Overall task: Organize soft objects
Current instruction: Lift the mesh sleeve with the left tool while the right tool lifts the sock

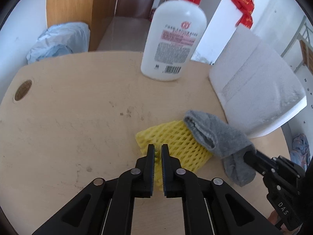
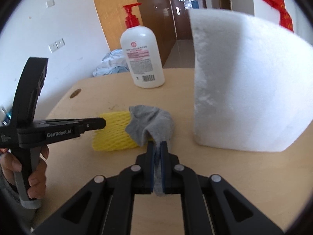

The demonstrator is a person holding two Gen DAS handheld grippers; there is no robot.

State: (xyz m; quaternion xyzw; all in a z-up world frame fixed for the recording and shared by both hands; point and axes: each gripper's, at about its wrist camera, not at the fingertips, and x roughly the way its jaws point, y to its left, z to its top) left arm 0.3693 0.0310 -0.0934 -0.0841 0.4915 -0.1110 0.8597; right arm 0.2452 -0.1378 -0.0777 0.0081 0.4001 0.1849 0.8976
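Note:
A yellow foam net [image 1: 176, 141] lies on the round wooden table [image 1: 78, 117]. My left gripper [image 1: 158, 148] is shut on the net's near edge. A grey sock [image 1: 219, 137] drapes over the net's right side. My right gripper [image 2: 158, 144] is shut on the sock [image 2: 152, 123], whose free end rests on the net [image 2: 113, 135]. The right gripper shows at lower right in the left wrist view [image 1: 248, 155]; the left gripper shows at left in the right wrist view [image 2: 101, 123]. A large white foam block [image 1: 256, 86] stands just right of both; it also shows in the right wrist view [image 2: 244, 82].
A white pump bottle with a red pump [image 1: 174, 41] stands at the table's far side, also in the right wrist view [image 2: 142, 56]. A brown cable grommet [image 1: 23, 90] sits at the table's left. A bluish bag [image 1: 58, 41] lies beyond the table by a wooden panel.

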